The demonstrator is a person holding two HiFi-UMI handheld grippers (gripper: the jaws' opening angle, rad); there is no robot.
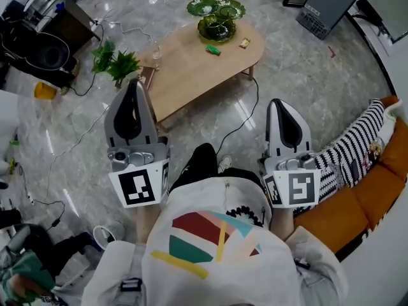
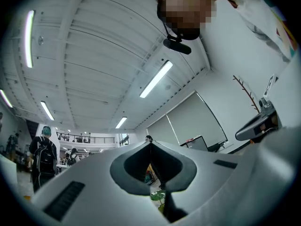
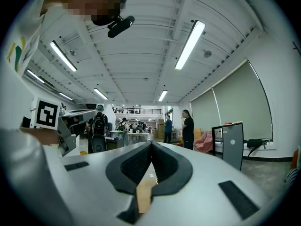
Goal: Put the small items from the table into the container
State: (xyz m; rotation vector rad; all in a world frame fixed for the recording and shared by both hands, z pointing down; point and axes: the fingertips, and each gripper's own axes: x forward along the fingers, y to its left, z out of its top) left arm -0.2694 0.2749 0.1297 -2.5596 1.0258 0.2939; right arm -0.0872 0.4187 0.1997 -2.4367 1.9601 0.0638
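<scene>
A wooden oval coffee table (image 1: 191, 69) stands some way ahead of me on the marble floor. At its far end sit green glass dishes (image 1: 217, 27). Beside them lie a small green item (image 1: 213, 50) and a small orange item (image 1: 244, 42); a little glass (image 1: 156, 54) stands at the table's left edge. My left gripper (image 1: 132, 83) (image 2: 150, 144) and right gripper (image 1: 278, 102) (image 3: 151, 144) are held close to my body, well short of the table. Both are shut with nothing between the jaws. The two gripper views look out over the room and ceiling.
A potted plant (image 1: 115, 61) stands at the table's left end. An orange sofa (image 1: 376, 190) with a striped cloth (image 1: 354, 148) is at my right. A dark crate (image 1: 328, 2) is at the back right, and equipment and cables (image 1: 38, 50) at the left. People stand in the far background (image 3: 188, 126).
</scene>
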